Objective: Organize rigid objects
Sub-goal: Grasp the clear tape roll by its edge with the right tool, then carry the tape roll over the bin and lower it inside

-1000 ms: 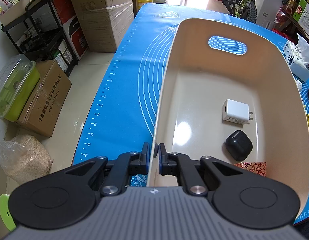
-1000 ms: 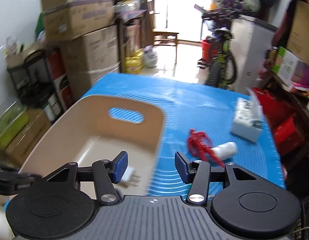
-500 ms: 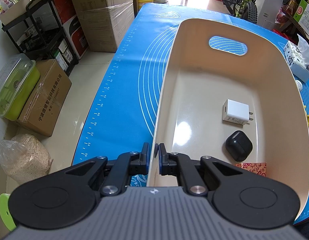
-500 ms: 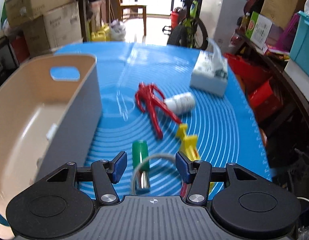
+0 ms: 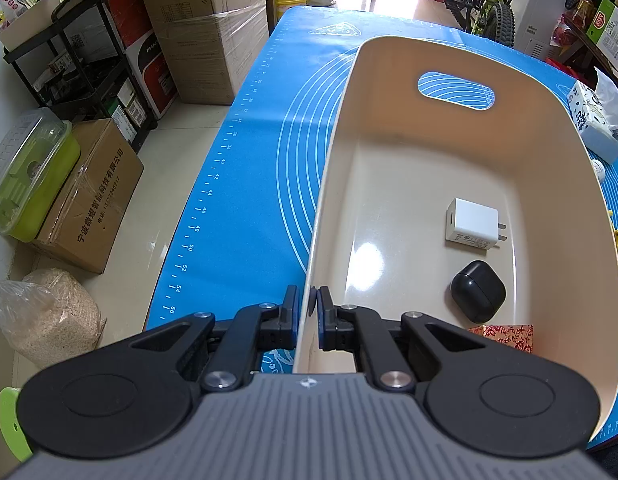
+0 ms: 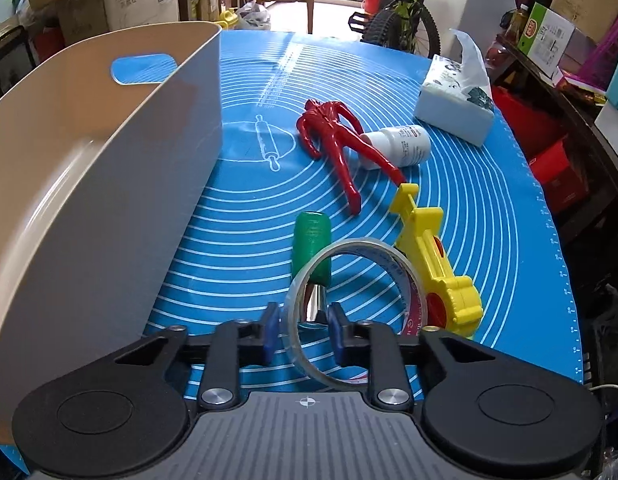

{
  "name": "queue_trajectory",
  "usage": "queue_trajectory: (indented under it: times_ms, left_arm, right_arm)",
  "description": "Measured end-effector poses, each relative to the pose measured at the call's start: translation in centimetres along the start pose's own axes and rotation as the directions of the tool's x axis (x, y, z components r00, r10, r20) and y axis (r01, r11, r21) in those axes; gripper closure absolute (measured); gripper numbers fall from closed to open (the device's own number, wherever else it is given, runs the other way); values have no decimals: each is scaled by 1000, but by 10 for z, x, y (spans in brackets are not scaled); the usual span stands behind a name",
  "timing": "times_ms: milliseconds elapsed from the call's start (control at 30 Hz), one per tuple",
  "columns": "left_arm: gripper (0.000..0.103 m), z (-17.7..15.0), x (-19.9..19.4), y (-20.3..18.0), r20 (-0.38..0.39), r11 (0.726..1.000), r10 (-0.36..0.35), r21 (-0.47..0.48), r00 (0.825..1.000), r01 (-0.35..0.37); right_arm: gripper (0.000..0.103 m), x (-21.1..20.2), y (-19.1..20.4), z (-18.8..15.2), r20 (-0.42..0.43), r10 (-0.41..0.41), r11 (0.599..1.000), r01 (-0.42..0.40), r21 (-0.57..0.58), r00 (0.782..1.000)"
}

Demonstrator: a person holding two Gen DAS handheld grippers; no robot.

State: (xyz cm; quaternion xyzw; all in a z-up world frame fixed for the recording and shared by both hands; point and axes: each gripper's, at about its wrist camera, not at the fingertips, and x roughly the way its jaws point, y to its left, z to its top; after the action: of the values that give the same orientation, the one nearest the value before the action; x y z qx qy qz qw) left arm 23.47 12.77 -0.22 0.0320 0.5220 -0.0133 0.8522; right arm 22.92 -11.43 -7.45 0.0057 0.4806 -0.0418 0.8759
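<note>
While the bin (image 5: 461, 152) wall is clamped by the left hand-held gripper (image 5: 307, 312), the tape roll (image 6: 351, 308) on the desk (image 6: 245, 216) is only straddled by the right hand-held gripper (image 6: 303, 330), jaws parted; the thin hoop could be squashed or tipped against the green cylinder (image 6: 311, 246) when squeezed.

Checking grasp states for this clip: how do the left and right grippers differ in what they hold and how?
The left gripper is shut on the beige bin, pinching its thin side wall; the right gripper straddles the clear tape roll with a gap remaining. The bin rests on the blue mat; the tape roll stands on edge. Both have blue pads.
</note>
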Motion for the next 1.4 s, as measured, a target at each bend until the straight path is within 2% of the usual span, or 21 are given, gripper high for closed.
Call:
queue_trajectory:
  times_ms: [100,367,567,767,967,1133,1267,1400]
  left_arm:
    - [92,0,0,0,0,1000,0,0,1000,0]
    - [92,0,0,0,0,1000,0,0,1000,0]
    - [92,0,0,0,0,1000,0,0,1000,0]
    - [92,0,0,0,0,1000,0,0,1000,0]
    - [92,0,0,0,0,1000,0,0,1000,0]
    - [92,0,0,0,0,1000,0,1,1000,0]
    - [92,0,0,0,0,1000,0,1,1000,0]
    - [93,0,0,0,0,1000,0,0,1000,0]
  right_arm:
    - [80,-4,0,0,11,7,1000,-7,0,1000]
    - [81,-20,-1,2,64,-3,1000,3,5,998]
    - [81,-47,-2,15,158,-11,1000,10,6,987]
    - [81,-79,7,35,265,3,1000,-1,-6,964]
    - [81,-103,29,55,359,45,998,-30,-47,932]
    - [83,-108,60,69,391,111,991,-72,-113,914]
    - [83,-104,88,73,390,163,978,-97,-183,906]
    - [83,-94,110,70,357,207,968,-138,-208,911]
